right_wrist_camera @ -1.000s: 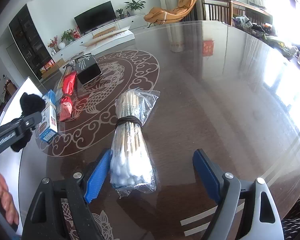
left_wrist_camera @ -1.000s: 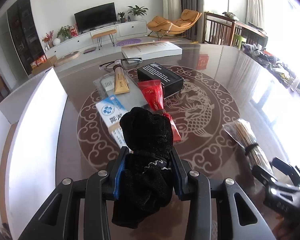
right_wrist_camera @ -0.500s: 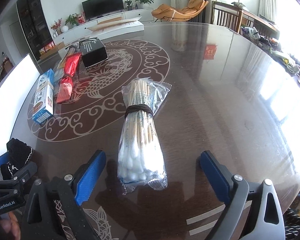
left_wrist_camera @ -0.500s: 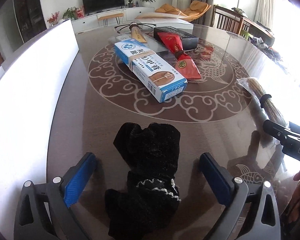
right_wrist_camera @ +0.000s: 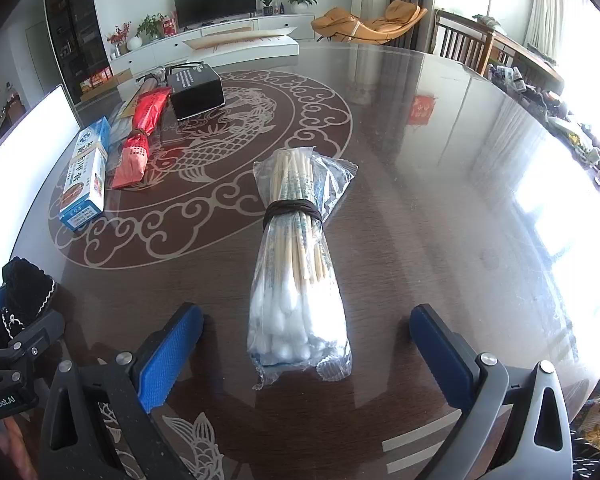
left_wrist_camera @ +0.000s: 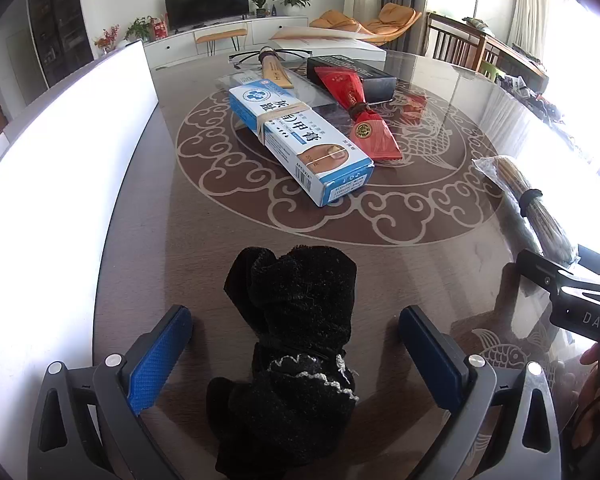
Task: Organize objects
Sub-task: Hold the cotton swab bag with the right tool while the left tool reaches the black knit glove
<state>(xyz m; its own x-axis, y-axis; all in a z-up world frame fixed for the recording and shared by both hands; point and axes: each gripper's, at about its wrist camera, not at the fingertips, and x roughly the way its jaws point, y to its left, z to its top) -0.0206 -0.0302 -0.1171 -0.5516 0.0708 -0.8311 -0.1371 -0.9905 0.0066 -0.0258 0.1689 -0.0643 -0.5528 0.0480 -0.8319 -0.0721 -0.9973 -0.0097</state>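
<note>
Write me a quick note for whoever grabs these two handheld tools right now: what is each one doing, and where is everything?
Left gripper: jaws open, straddling the black sock, which lies on the table.
Right gripper: jaws open on either side of the cotton swab bundle, not gripping it.
Blue box, red packet and black box lie together further back.
Done: sock set down. Left: probably the swabs, judging by the right gripper's position.
</note>
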